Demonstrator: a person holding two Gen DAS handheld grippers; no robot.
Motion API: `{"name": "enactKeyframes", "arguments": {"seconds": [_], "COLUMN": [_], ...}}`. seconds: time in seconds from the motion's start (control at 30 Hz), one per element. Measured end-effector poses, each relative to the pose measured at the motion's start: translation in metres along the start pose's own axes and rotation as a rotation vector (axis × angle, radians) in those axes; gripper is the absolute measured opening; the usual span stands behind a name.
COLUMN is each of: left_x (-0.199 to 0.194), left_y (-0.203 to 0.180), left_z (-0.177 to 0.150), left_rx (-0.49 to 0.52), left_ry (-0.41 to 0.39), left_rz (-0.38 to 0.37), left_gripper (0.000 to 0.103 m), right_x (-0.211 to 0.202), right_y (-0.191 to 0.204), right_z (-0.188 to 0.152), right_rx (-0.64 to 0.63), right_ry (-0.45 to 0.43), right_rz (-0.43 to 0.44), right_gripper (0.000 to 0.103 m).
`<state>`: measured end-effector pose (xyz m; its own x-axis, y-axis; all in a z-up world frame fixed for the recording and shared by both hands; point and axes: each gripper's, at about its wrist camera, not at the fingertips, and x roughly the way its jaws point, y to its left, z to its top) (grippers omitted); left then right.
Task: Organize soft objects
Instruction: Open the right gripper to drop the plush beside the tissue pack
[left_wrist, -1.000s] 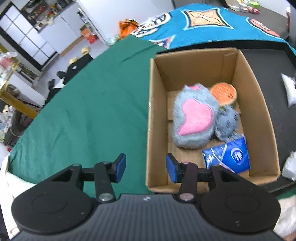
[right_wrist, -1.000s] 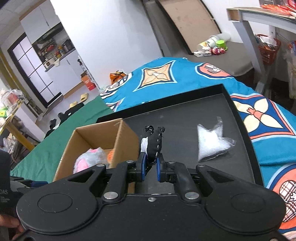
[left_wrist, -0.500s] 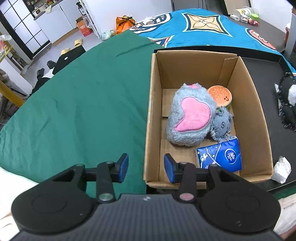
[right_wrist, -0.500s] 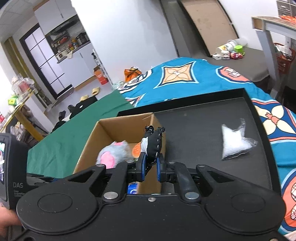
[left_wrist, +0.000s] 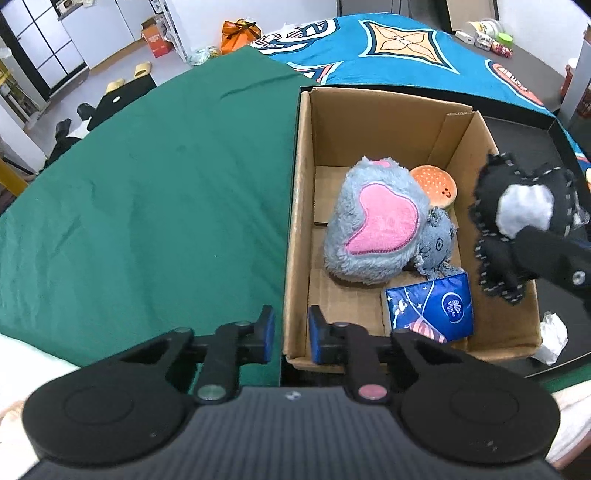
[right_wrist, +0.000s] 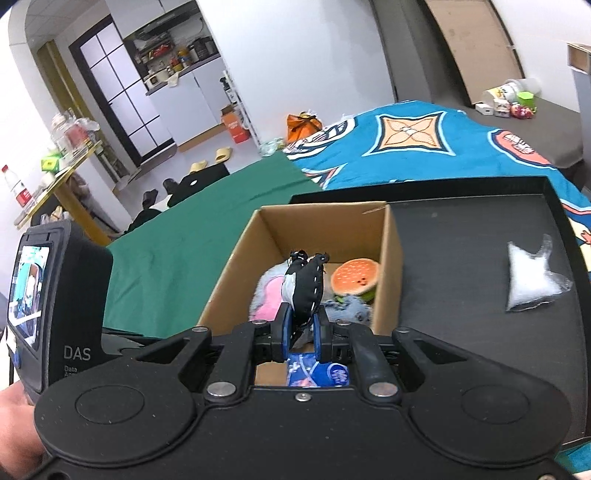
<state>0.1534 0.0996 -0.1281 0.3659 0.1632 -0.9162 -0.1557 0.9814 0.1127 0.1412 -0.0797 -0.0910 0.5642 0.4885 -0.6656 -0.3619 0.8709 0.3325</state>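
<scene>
An open cardboard box holds a grey plush with a pink heart, a burger plush, a small grey octopus plush and a blue tissue pack. My right gripper is shut on a black and white plush toy and holds it over the box's right side. My left gripper is open and empty, its fingers astride the box's near left corner.
The box stands on a black tray with a clear bag of white filling to the right and a crumpled tissue near the front. Green cloth lies left, blue patterned cloth behind.
My right gripper has carried the black plush left from over the tray to above the box. The left gripper has stayed at the box's near corner, slightly narrower.
</scene>
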Motion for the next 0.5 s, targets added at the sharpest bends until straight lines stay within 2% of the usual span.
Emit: {"name": "enactKeyframes", "arguments": {"seconds": [0.23,0.33,0.4,0.43,0.5], "left_x": [-0.0008,-0.0012,-0.0013,-0.0015,-0.0029], "left_y": [0.0066,0.008,0.0085,0.0082,0.0083], "left_z": [-0.0022,-0.0029,-0.0029,-0.0031,-0.0033], "left_rx": [-0.029,-0.035,-0.039,-0.039,-0.034], "left_ry": [-0.01,-0.014,-0.014,-0.014,-0.017], "left_rz": [-0.034,-0.041,-0.044,-0.044,-0.041], "left_gripper": [0.011,0.011,0.011,0.011,0.011], "right_x": [0.0051,0.0069,0.0083,0.0079,0.0056], "right_y": [0.0087,0.0097,0.0077,0.0075,0.0066], "right_z": [0.0014,0.0013,0.0003,-0.0007,-0.0027], "right_rx": [0.011,0.041,0.064,0.06,0.053], "right_ry": [0.021,0.037,0.055,0.057,0.056], "right_rz": [0.026,0.084,0.109,0.107,0.109], "right_gripper": [0.013,0.02,0.032,0.033,0.043]}}
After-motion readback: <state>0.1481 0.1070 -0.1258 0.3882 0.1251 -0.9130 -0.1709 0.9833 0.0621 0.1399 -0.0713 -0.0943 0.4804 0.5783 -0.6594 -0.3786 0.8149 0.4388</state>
